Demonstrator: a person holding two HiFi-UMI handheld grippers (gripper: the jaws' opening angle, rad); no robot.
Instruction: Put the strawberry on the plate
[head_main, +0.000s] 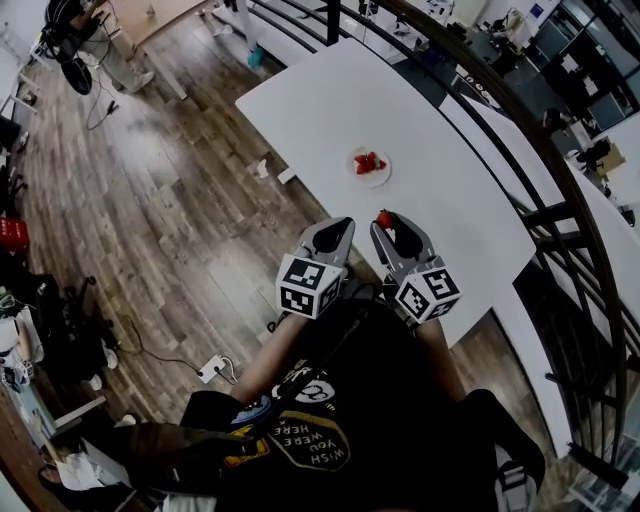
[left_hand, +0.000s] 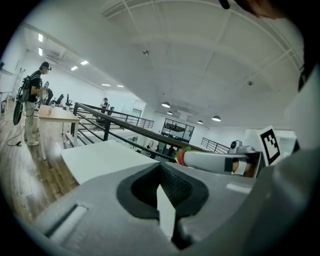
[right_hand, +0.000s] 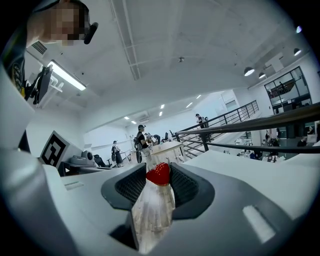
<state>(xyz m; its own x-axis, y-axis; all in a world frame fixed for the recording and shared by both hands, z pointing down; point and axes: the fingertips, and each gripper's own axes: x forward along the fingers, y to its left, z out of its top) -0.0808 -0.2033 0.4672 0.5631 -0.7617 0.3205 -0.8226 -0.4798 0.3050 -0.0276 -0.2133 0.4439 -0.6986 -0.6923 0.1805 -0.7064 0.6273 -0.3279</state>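
Between the pads of your right hand-held gripper (right_hand: 159, 182) sits the strawberry (right_hand: 158, 174) — pinched at the very tips of the jaws and held up in the air, not resting on anything. So the pickup is done, as far as can be judged; the carry and the release are left. The plate (head_main: 385, 176) lies ahead of that hand-held gripper on the white bench (head_main: 330, 100), apart from it, and carries a small cluster of red berries (head_main: 368, 162).

Your left hand-held gripper (head_main: 338, 226) has its jaws pressed together on nothing, and it hangs just beside the right one, to that one's left. Both are held close in front of your body at about the same height, jaws pointing forward and roughly level rather than down at the bench.

To finish, you would likely reach the right one forward over the plate, tip it down and open — gently, since the berry is gripped only at the tips and could slip.
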